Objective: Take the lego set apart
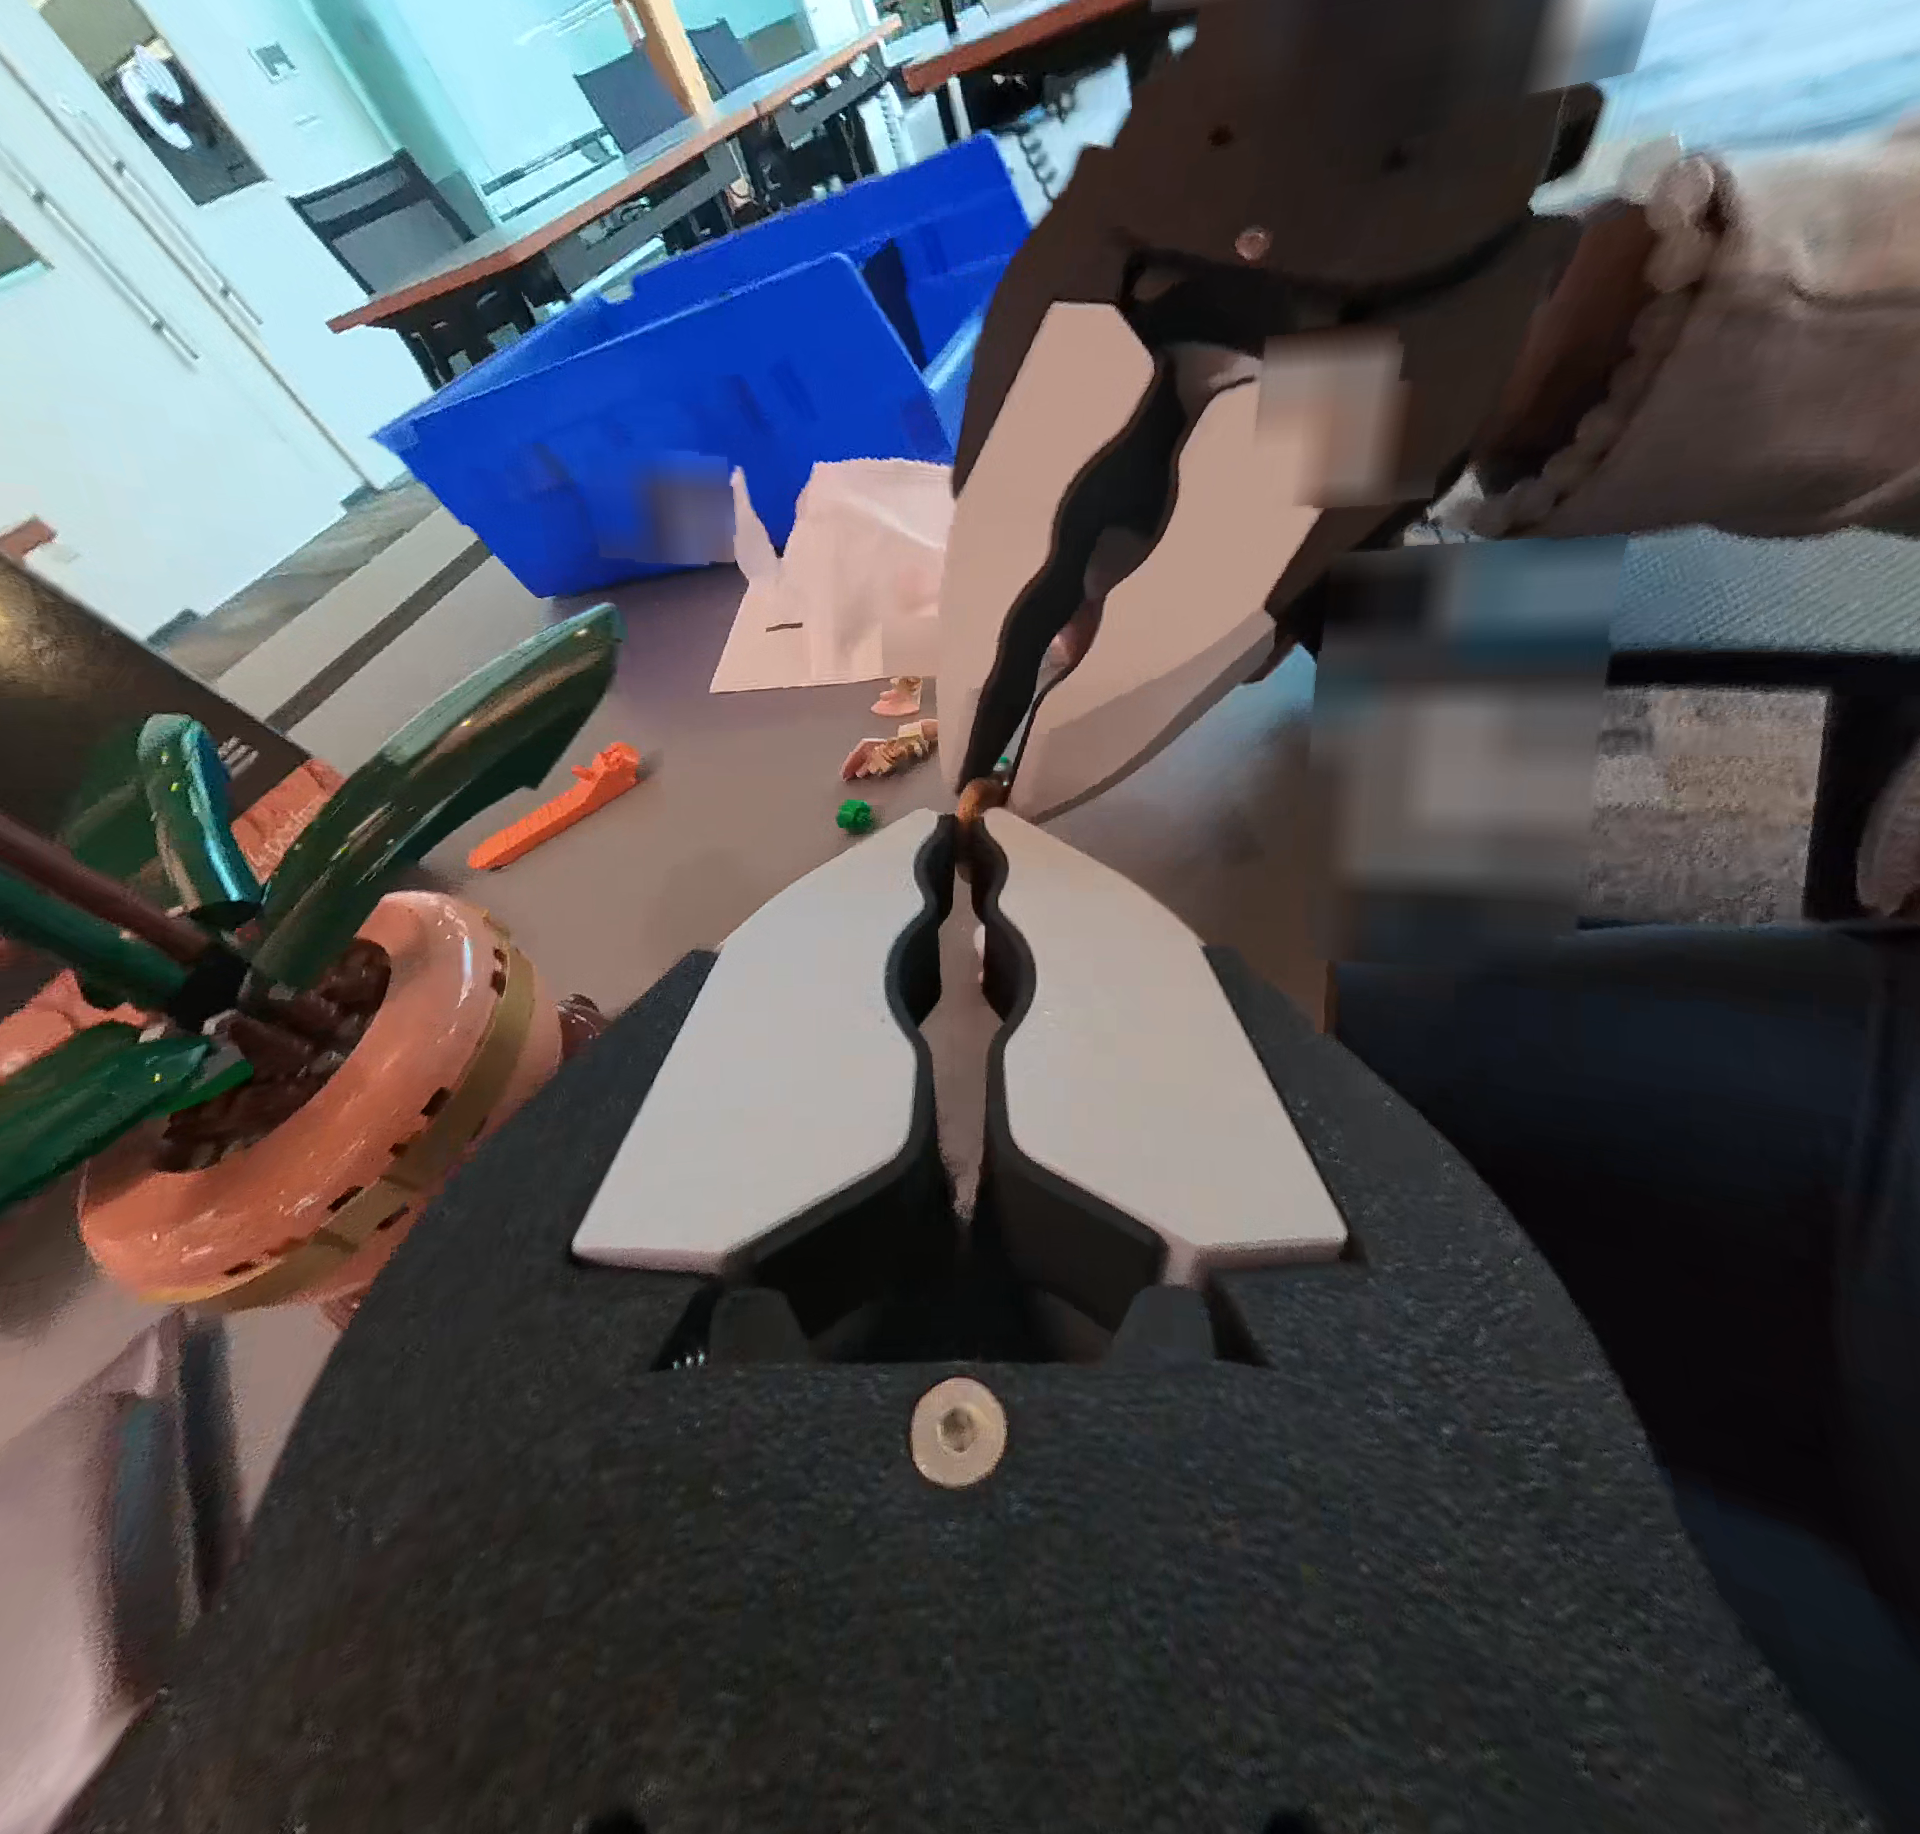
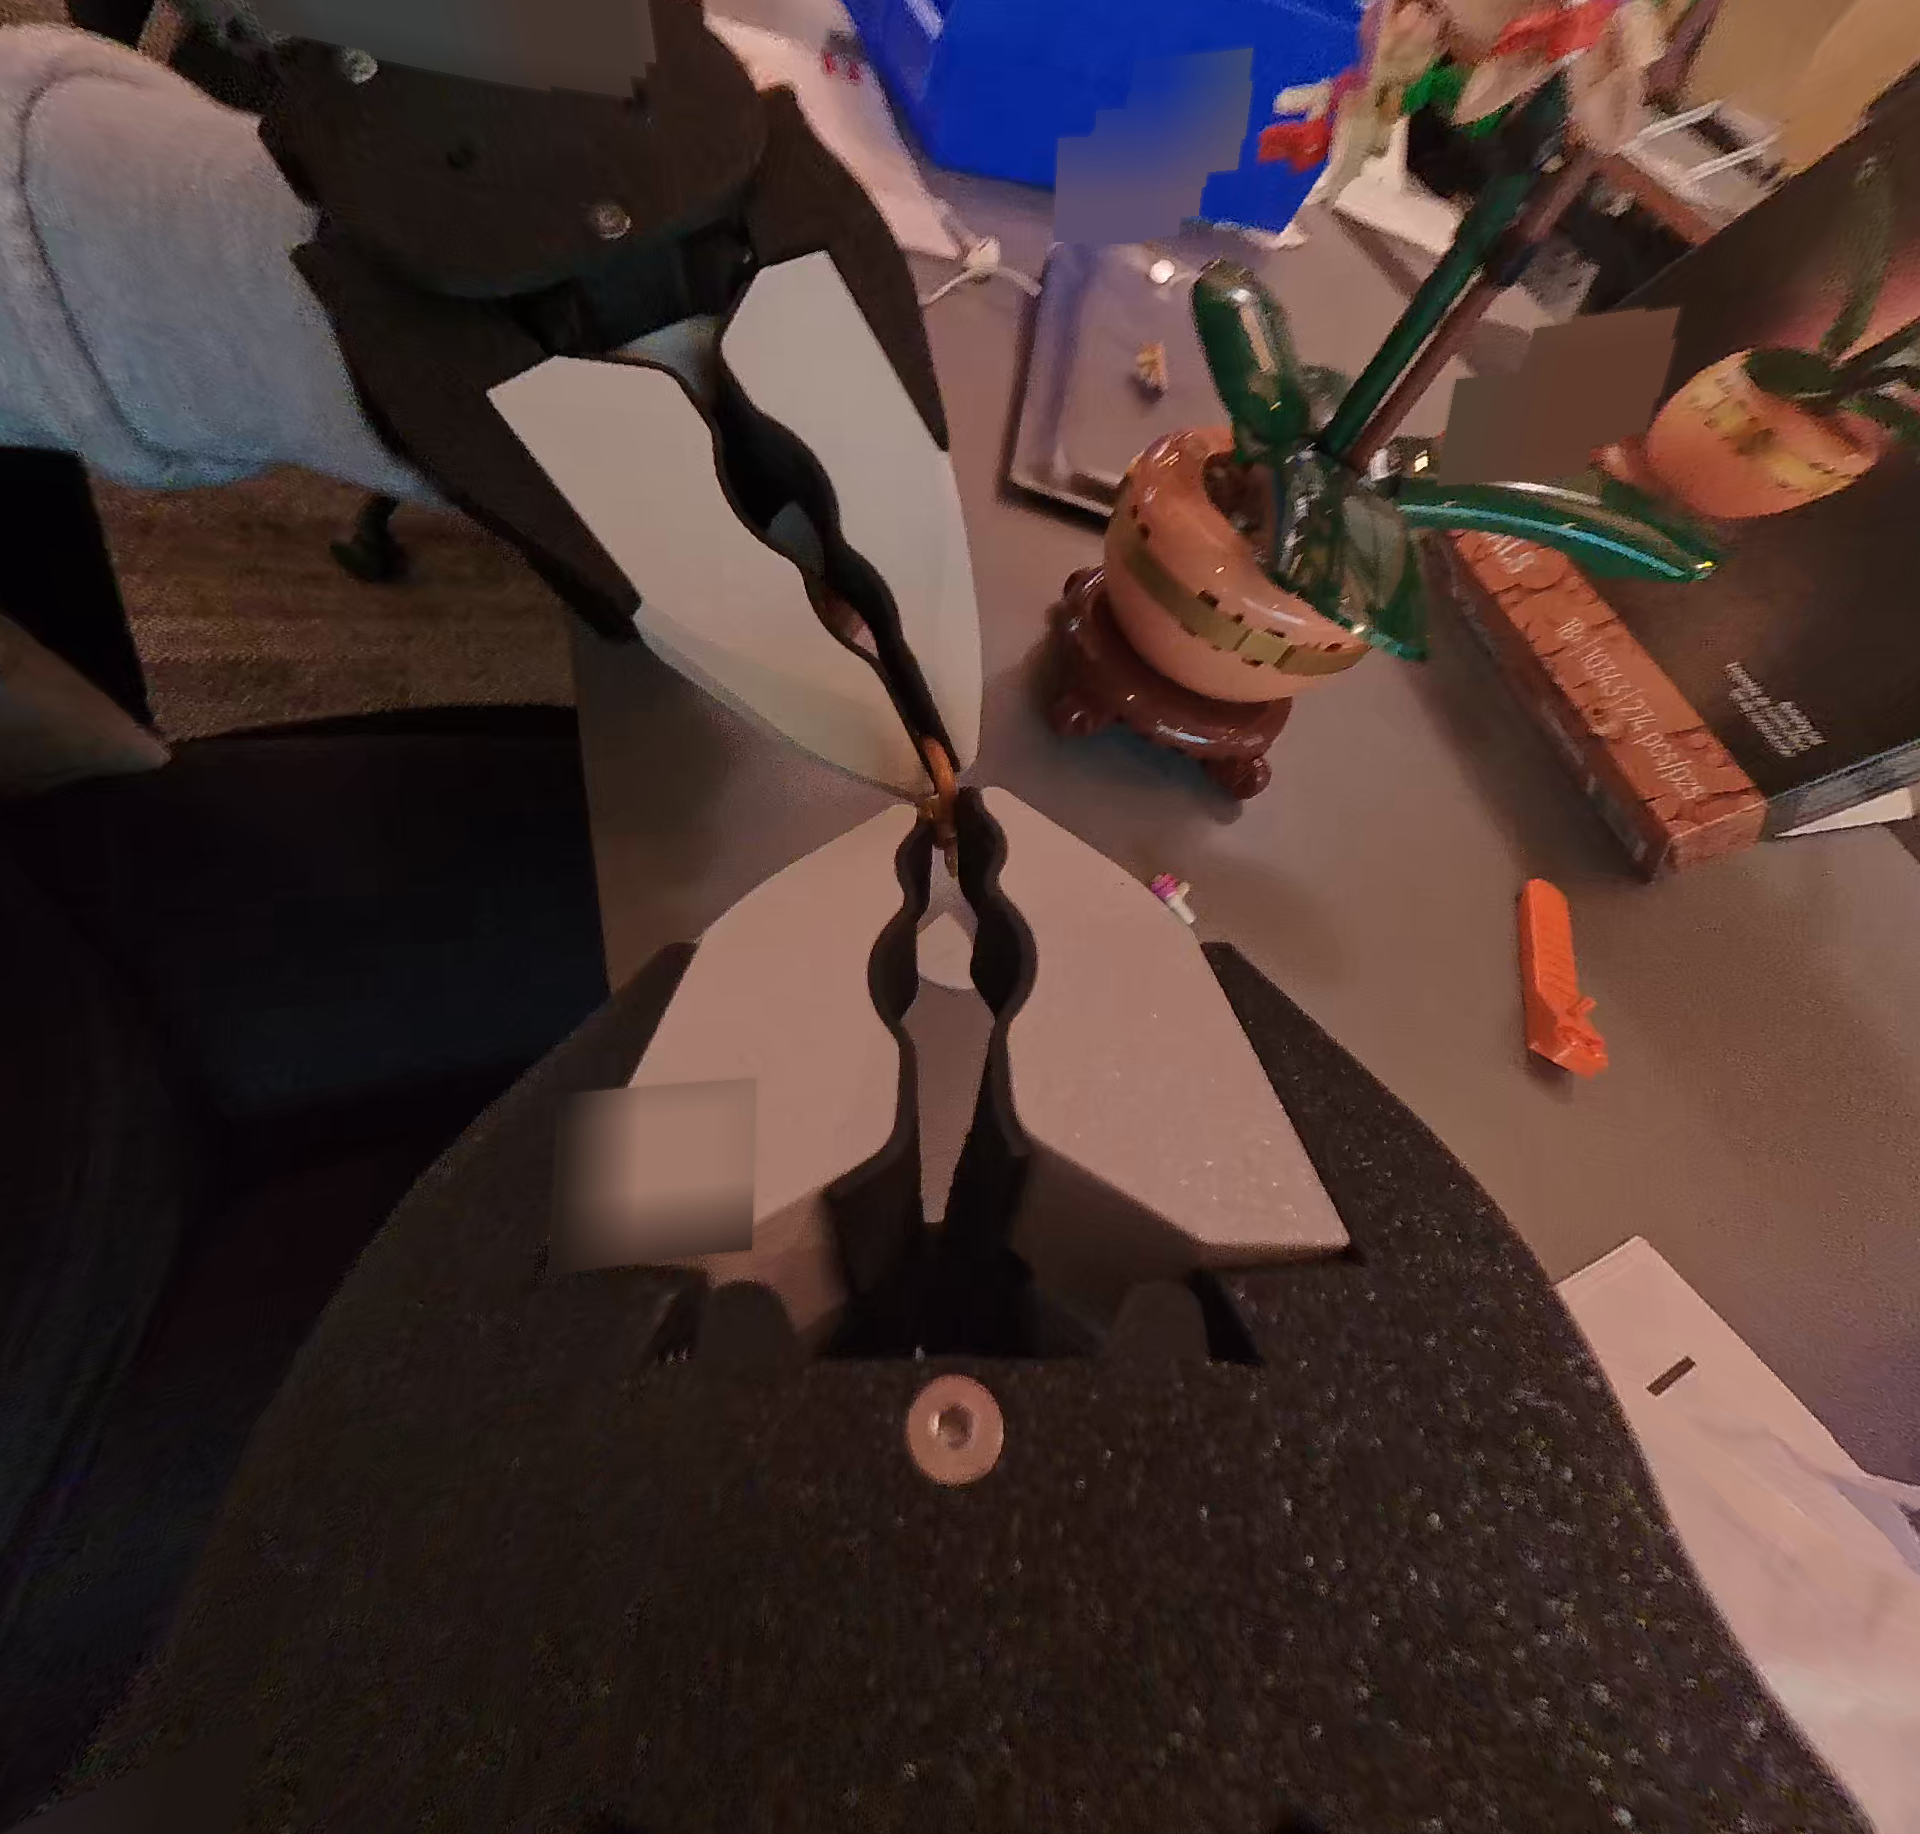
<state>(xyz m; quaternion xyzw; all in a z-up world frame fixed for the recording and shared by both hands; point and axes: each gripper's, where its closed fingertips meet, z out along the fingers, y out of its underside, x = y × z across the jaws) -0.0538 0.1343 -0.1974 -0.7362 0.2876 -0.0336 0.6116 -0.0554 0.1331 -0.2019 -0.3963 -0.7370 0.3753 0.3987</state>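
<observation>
A lego plant in a pink pot (image 1: 312, 1140) stands at the left of the left wrist view; in the right wrist view the pot (image 2: 1195, 579) sits on a dark brown base with green leaves and a tall stem. My left gripper (image 1: 966, 839) and my right gripper (image 2: 951, 828) meet tip to tip above the grey table. Both are shut on one small brown lego piece (image 1: 977, 802), which also shows in the right wrist view (image 2: 940, 787). The right gripper (image 1: 987, 787) comes in from above in the left wrist view; the left gripper (image 2: 930, 756) comes in from above in the right wrist view.
An orange brick separator (image 1: 556, 808) (image 2: 1553, 984), a small green piece (image 1: 854, 816) and pink pieces (image 1: 894, 750) lie on the table. A blue bin (image 1: 707, 413) and white paper bags (image 1: 831, 579) stand behind. The set's box (image 2: 1787, 558) lies at the right. My two grippers' fingertips are within a few centimetres of each other. Between my left fingertips and the pot (image 2: 1195, 579) there is roughly 9 cm. My left wrist view (image 1: 480, 1004) looks at it from another angle.
</observation>
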